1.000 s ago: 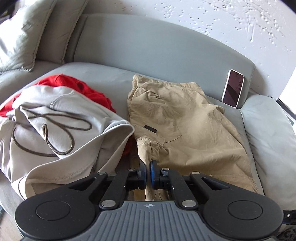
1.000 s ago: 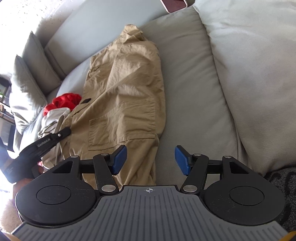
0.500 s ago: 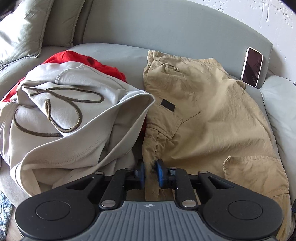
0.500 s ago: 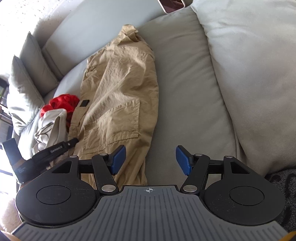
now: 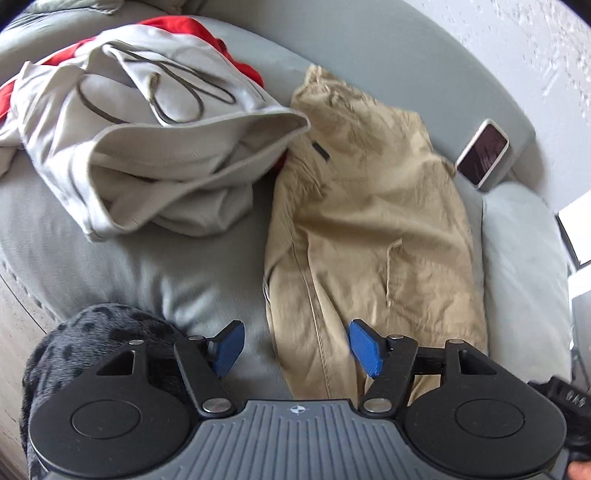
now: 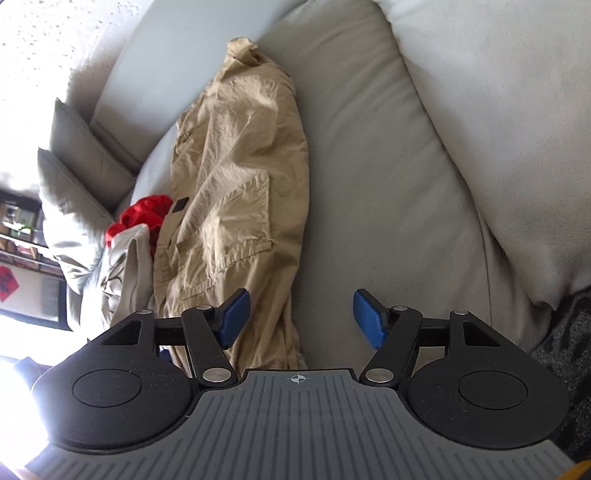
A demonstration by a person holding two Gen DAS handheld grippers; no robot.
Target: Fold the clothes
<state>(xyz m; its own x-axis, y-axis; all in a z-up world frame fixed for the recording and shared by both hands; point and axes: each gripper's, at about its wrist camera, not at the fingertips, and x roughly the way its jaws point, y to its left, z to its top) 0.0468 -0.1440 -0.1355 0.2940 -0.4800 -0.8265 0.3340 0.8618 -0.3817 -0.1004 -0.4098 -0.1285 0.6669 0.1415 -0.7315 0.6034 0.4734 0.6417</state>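
Tan trousers (image 5: 373, 229) lie lengthwise on the grey sofa seat (image 5: 155, 273), folded leg on leg. My left gripper (image 5: 295, 349) hangs over their near leg end; its jaws are opening, the blue pads stand apart and the cloth lies under them without being pressed. In the right wrist view the same trousers (image 6: 240, 192) run away from me. My right gripper (image 6: 299, 319) is open above their near right edge and the bare seat (image 6: 362, 206), holding nothing.
A crumpled light grey hoodie (image 5: 155, 147) with a dark drawstring lies left of the trousers, over a red garment (image 5: 184, 29). A phone (image 5: 482, 151) leans on the backrest. Pale cushions (image 6: 491, 122) bound the right side; a spotted dark fabric (image 5: 96, 332) sits at the near left.
My left gripper let go of the trouser leg: its pads went from pinched together on the cloth to wide apart, and it swung over the garment's near end. The right gripper sank slightly, still open.
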